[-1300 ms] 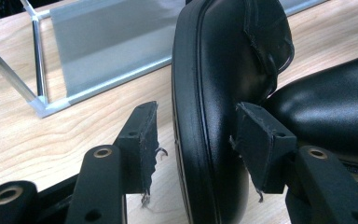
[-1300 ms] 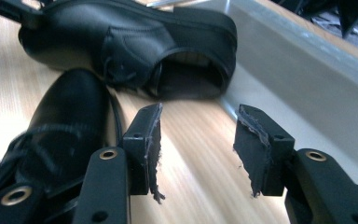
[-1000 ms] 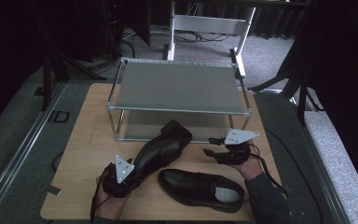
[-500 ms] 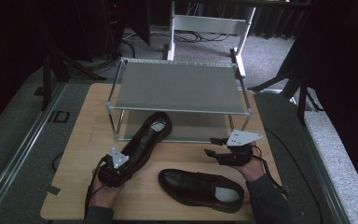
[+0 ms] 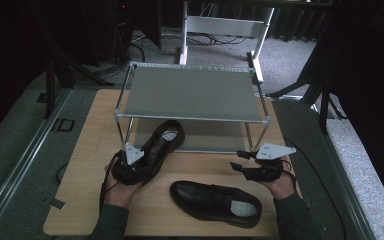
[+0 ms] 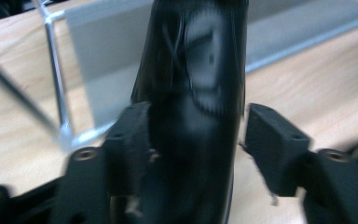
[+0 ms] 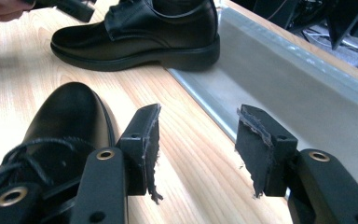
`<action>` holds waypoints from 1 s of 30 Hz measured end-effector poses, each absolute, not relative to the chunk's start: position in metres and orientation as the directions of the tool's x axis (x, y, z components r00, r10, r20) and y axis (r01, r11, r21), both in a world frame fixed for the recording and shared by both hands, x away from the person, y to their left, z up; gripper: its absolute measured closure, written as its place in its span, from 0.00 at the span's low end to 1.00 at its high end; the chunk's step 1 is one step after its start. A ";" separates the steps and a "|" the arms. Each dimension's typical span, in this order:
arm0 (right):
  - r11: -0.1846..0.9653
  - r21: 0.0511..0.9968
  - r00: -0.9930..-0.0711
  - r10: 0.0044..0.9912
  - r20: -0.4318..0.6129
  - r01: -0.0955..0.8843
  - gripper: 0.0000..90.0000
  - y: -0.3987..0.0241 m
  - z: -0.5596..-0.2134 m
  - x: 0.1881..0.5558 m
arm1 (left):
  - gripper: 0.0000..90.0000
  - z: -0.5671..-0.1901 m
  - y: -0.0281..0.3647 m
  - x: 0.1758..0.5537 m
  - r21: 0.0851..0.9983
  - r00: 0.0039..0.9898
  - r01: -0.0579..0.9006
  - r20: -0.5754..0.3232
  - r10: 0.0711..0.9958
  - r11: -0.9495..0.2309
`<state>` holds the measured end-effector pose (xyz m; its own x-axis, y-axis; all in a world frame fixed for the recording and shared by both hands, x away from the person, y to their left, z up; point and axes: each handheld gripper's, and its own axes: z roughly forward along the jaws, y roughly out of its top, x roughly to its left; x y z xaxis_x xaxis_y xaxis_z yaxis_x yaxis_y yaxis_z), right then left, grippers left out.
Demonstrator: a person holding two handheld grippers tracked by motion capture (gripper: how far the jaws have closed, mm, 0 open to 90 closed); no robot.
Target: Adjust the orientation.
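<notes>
While my left gripper [image 5: 130, 167] sits at the heel of the first shoe [image 5: 160, 145], its jaws have just been opening: in the left gripper view one pad seems to brush the leather and the other stands clear, so I judge the shoe released rather than gripped. It lies on the counter [image 5: 90, 200] with its toe poked under the top shelf of the rack [image 5: 190, 92], onto the lower shelf, heel hanging out toward me. My worry is that drawing the left gripper back could snag the collar or the heel and drag the shoe out again, or twist it against the rack leg [image 5: 128, 131]. My right gripper [image 5: 245, 166] hangs wide and empty above the counter, between the rack and the second shoe [image 5: 215, 201], which lies sideways near the front edge. Reaching for that one, I could clip its laces [image 7: 25, 154] or shove it off the counter if I come in too low.
</notes>
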<state>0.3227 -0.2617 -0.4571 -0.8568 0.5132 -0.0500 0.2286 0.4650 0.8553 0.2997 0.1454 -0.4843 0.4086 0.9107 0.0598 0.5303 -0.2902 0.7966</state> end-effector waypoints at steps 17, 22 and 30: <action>0.437 0.855 -0.831 0.556 -0.013 0.279 0.53 -0.282 -0.468 0.319 | 0.10 -0.502 0.124 0.364 0.729 0.459 0.595 0.038 0.888 -0.339; 0.436 0.854 -0.830 0.557 -0.007 0.285 0.53 -0.283 -0.469 0.318 | 0.12 -0.505 0.125 0.367 0.721 0.471 0.599 0.033 0.881 -0.348; 0.434 0.852 -0.829 0.559 0.000 0.292 0.52 -0.283 -0.472 0.318 | 0.34 -0.503 0.124 0.360 0.734 0.512 0.554 0.070 0.856 -0.392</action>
<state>0.3178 -0.2835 -0.4722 -0.8291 0.5591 -0.0001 0.2923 0.4337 0.8524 0.3599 0.1237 -0.5032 0.5124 0.8559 0.0700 0.5542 -0.3918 0.7345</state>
